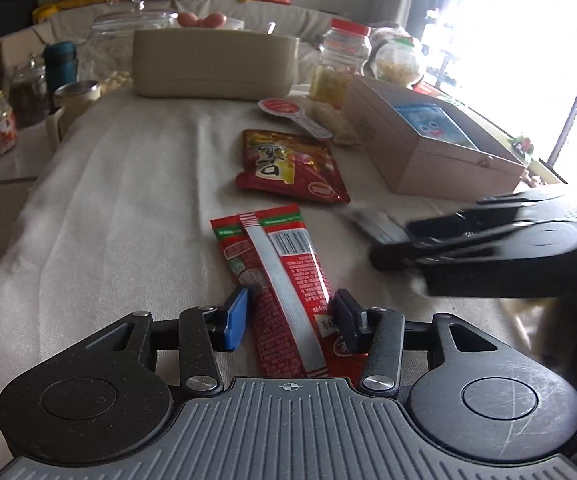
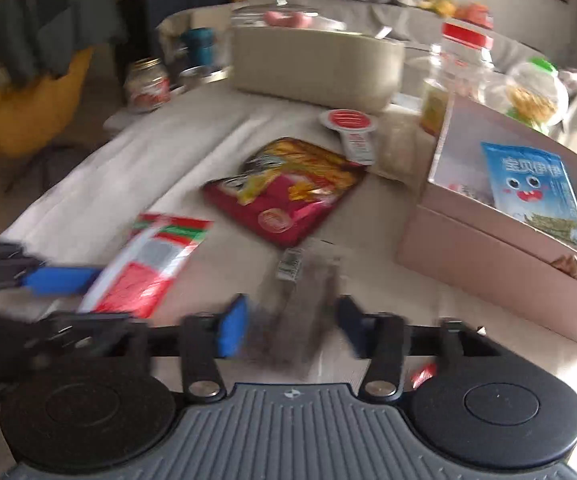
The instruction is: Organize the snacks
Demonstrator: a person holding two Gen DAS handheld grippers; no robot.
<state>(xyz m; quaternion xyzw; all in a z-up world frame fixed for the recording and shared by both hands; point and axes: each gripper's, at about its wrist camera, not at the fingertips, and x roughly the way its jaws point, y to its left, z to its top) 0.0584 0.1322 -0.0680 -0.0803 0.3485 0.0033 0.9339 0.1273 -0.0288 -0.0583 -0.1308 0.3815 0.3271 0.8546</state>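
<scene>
In the left wrist view, the left gripper [image 1: 292, 316] hangs low over a cloth-covered table [image 1: 128, 184] with its jaws spread apart, one blue pad on each side of a long red snack packet [image 1: 276, 288] that lies flat with its silver seam up — the pads do not press it. Beyond it lies a red pouch [image 1: 288, 166], then a small round red-lidded cup [image 1: 282, 107]. A pink box [image 1: 428, 140] sits open at the right with a blue packet [image 1: 434, 124] inside. A beige container [image 1: 214, 64] stands at the far end, with a red-capped jar [image 1: 344, 56] beside it. The right gripper [image 1: 392, 240] reaches in from the right, blurred, over a dark wrapper [image 1: 376, 222].

In the right wrist view, everything is smeared by motion. The right gripper [image 2: 292, 324] has its jaws apart, with a dark wrapper [image 2: 300, 300] between the pads; whether they touch it cannot be told. The long red snack packet [image 2: 148, 268] lies at the left beside the left gripper's blue pad [image 2: 60, 280]. The red pouch [image 2: 284, 192] lies ahead and the pink box [image 2: 488, 256] — blue packet [image 2: 532, 192] inside — at the right.
</scene>
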